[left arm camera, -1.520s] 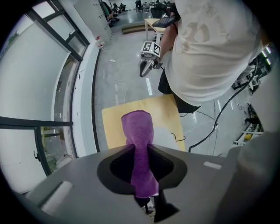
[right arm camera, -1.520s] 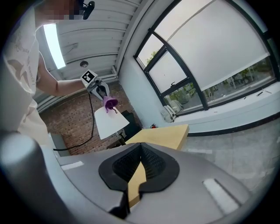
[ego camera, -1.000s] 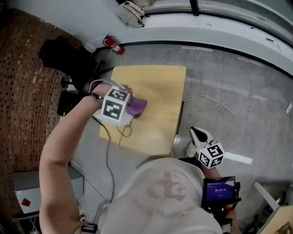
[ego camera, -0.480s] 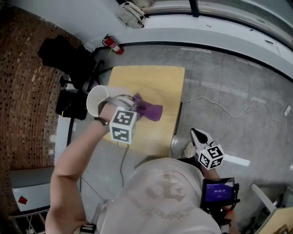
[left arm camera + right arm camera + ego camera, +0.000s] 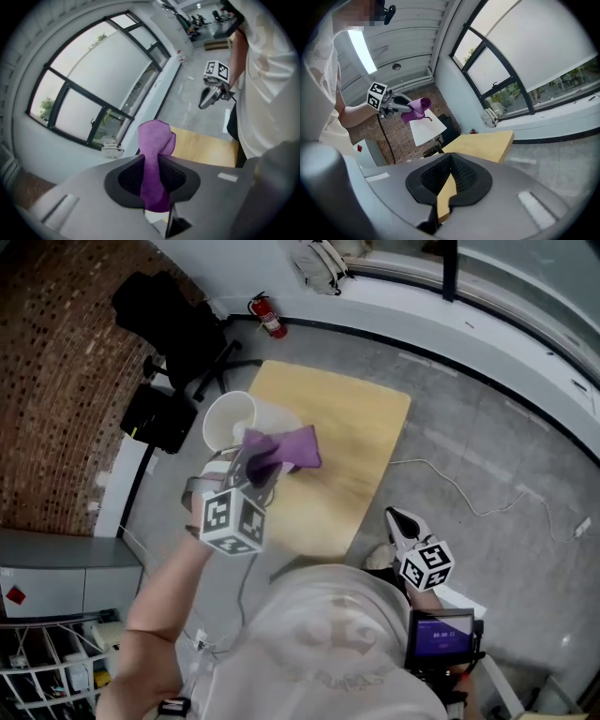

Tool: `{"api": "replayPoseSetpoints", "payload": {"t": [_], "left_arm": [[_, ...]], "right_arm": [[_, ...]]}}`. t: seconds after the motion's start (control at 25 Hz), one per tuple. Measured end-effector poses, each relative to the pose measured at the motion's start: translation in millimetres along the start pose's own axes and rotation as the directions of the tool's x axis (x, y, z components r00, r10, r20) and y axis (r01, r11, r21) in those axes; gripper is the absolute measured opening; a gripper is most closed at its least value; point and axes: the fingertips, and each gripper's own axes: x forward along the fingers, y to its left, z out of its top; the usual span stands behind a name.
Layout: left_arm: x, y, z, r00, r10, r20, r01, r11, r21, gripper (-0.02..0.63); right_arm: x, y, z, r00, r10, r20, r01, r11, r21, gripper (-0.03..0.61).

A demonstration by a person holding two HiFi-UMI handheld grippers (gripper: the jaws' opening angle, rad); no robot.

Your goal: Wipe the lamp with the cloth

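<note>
Now the purple cloth (image 5: 157, 138) is pinched at the white lampshade (image 5: 230, 420)

Left gripper (image 5: 152, 161) has its fingers closed narrow on the cloth, and a folded bunch of it stands out beyond the tips. Just beyond the fingers, the cloth lies against the lampshade. Right gripper (image 5: 450, 164), well apart from it, has its fingers together at the tips and holds nothing. Only the wooden table (image 5: 483, 140) shows through the slit behind them. Under the shade and the hand, the lamp's stand is hard to make out.

A wooden table (image 5: 361, 432) is set on a grey floor (image 5: 487, 418). A brick wall (image 5: 56, 381) is seen at left, and large windows (image 5: 89, 89) beyond.
</note>
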Motion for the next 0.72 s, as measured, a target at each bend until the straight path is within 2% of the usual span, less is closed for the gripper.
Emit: {"api": "replayPoseSetpoints", "payload": {"t": [0.08,0.16,0.24,0.36,0.44,0.52,0.72], "left_arm": [[-4.3,12.9,-13.3,0.997,0.067,-0.024,-0.069,0.992,-0.102,0.077],[-6.6,19.4,-25.3,0.992,0.116,-0.049,-0.123,0.971,-0.204,0.076],[-5.8,22.6,-33.6,0.985,0.157,-0.071,-0.171,0.940,-0.296,0.075],[-0.4,24.3,-41.7,0.973,0.213,-0.091,-0.232,0.877,-0.420,0.075],[7.4,19.1,-45.8,0.968,0.230,-0.105,-0.252,0.845,-0.472,0.075],[16.0,10.4,-49.7,0.967,0.227,-0.113,-0.253,0.825,-0.505,0.075],[37.7,-23.2,-57.8,0.980,0.163,-0.114,-0.199,0.808,-0.555,0.075]], "right_arm": [[6.2,4.5,4.2,1.000,0.022,-0.014,-0.022,1.000,-0.014,0.014],[10.3,10.6,5.9,0.999,0.040,-0.026,-0.041,0.999,-0.025,0.014],[12.3,16.1,6.0,0.998,0.055,-0.037,-0.056,0.998,-0.030,0.014],[14.7,23.6,1.4,0.996,0.071,-0.052,-0.073,0.997,-0.030,0.014],[15.6,25.9,-3.2,0.995,0.079,-0.064,-0.081,0.996,-0.029,0.014],[15.8,26.4,-5.8,0.994,0.082,-0.073,-0.085,0.996,-0.028,0.014],[14.3,28.7,-8.6,0.993,0.083,-0.086,-0.086,0.996,-0.026,0.014]]}}
